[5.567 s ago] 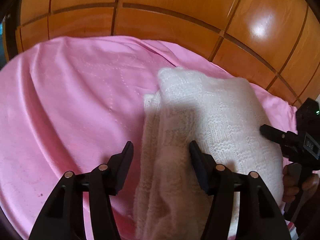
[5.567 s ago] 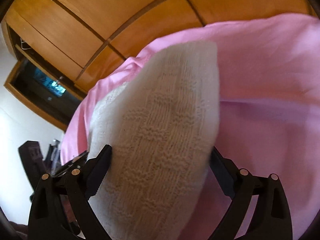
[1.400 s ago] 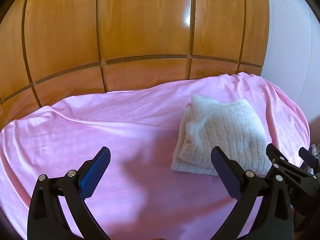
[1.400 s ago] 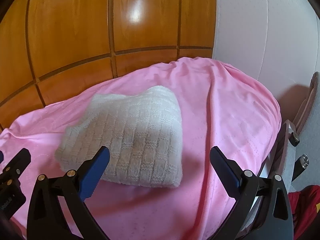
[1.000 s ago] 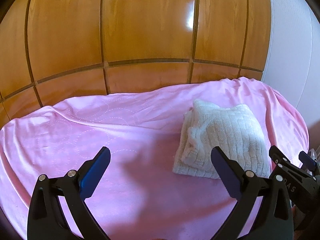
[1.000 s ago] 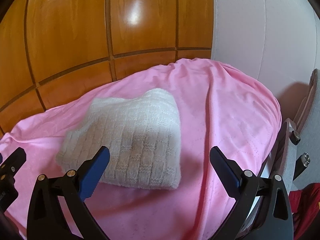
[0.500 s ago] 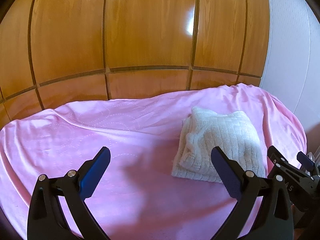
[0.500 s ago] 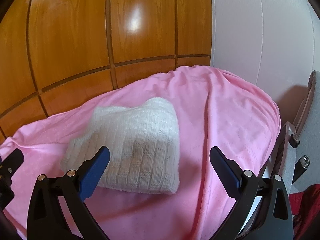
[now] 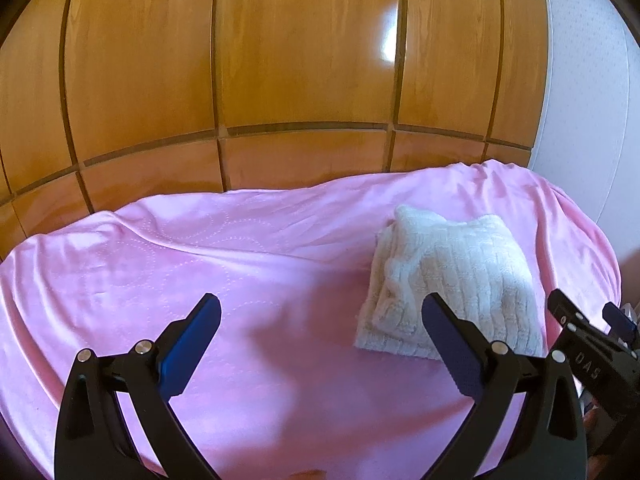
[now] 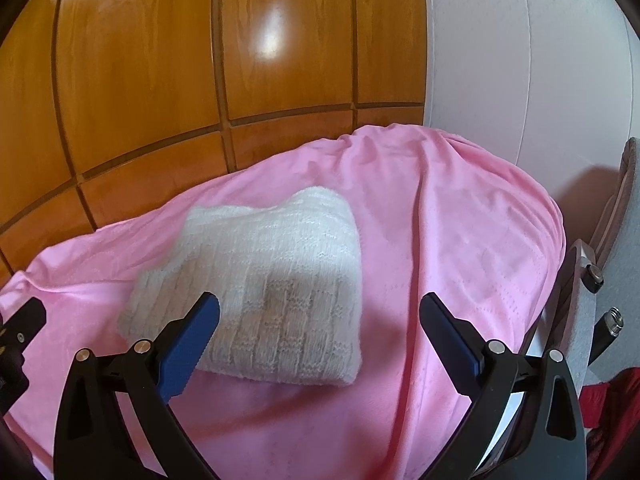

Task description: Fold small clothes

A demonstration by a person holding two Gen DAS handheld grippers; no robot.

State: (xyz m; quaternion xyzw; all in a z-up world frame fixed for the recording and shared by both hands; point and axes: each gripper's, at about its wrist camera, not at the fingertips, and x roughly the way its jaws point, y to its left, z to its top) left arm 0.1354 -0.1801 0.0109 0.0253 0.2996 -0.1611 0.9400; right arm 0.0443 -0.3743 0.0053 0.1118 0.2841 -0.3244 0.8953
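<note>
A folded white knit garment [image 9: 452, 280] lies on the pink blanket [image 9: 200, 280], toward its right side. It also shows in the right wrist view [image 10: 272, 292], just beyond the left finger. My left gripper [image 9: 320, 332] is open and empty, held above the blanket to the left of the garment. My right gripper [image 10: 320, 332] is open and empty, held back from the garment's near edge. The right gripper also shows at the right edge of the left wrist view [image 9: 592, 356].
A wooden panelled wall [image 9: 280, 80] rises behind the blanket, with a white wall [image 10: 520, 60] to the right. A chair frame [image 10: 592, 272] and red cloth [image 10: 616, 400] sit past the blanket's right edge.
Both grippers let go of the folded garment and pulled back and up. Over the last second they drifted slightly farther away; the garment stays put.
</note>
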